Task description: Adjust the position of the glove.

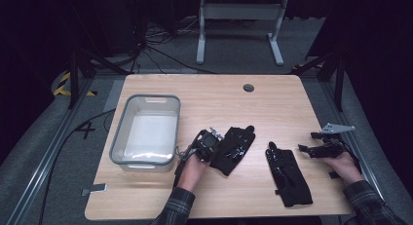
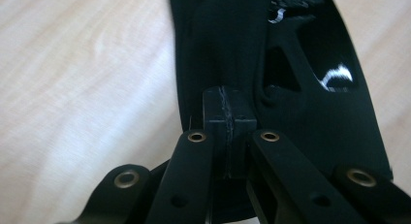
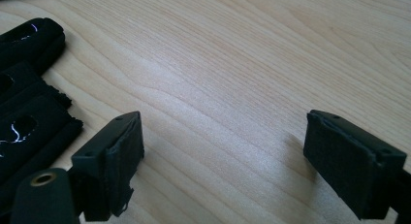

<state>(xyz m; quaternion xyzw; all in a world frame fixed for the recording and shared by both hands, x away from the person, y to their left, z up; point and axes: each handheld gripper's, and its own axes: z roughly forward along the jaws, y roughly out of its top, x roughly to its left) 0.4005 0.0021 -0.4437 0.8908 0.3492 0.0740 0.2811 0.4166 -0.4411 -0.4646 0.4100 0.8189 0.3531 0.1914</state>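
Observation:
Two black gloves lie on the wooden table. The left glove lies at the middle, and my left gripper is at its left edge. In the left gripper view that gripper has its jaws pressed together on the glove's dark fabric. The right glove lies flat toward the front right. My right gripper sits just to its right, open. In the right gripper view the right gripper has bare wood between its jaws, and the glove is at the left edge.
A grey plastic bin with a pale inside stands on the left part of the table, just left of my left hand. A round cable hole sits near the far edge. Beyond the table stands a white desk frame.

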